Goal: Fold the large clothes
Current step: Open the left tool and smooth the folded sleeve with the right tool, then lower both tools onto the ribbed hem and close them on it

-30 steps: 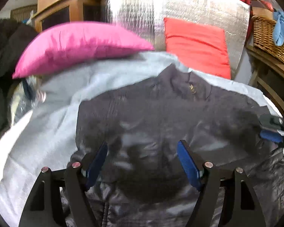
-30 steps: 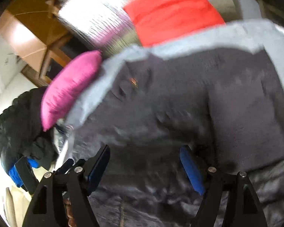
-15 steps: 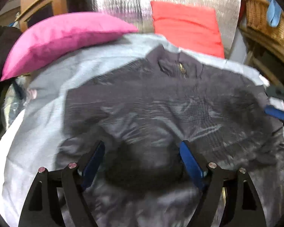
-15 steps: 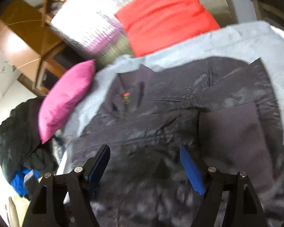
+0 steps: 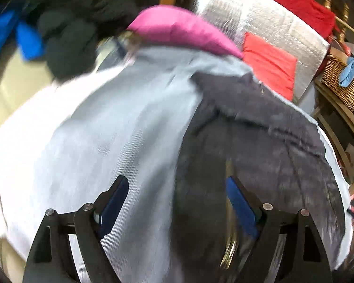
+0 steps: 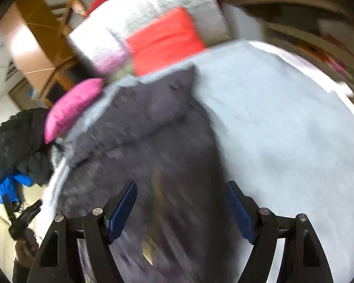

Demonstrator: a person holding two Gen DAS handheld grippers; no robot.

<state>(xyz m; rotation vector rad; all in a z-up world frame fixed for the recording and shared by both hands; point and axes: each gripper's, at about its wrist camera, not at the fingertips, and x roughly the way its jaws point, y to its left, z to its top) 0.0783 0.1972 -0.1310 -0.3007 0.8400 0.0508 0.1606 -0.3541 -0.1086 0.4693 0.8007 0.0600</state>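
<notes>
A dark grey zip-up jacket (image 5: 259, 141) lies spread flat on a pale grey sheet (image 5: 118, 118), collar toward the cushions. My left gripper (image 5: 177, 184) hovers over the jacket's left edge, its jaws opening. Only the jacket's edge and bare sheet lie beneath the gap, and nothing is pinched. In the right wrist view the same jacket (image 6: 153, 141) fills the middle. My right gripper (image 6: 181, 186) stands open above the jacket's right edge, with grey sheet (image 6: 283, 118) to its right. Both views are blurred by motion.
A pink cushion (image 5: 177, 30) and a red cushion (image 5: 269, 63) lean at the head of the sheet against a silver padded panel (image 5: 259, 16). A black coat pile (image 5: 77, 30) lies to the left. A wicker basket (image 5: 342, 82) stands at right. A person's hand (image 6: 23, 247) shows at lower left.
Both grippers have swept apart fast: the left one from the jacket's middle to its left edge, the right one to its right edge. The left jaws stand slightly wider.
</notes>
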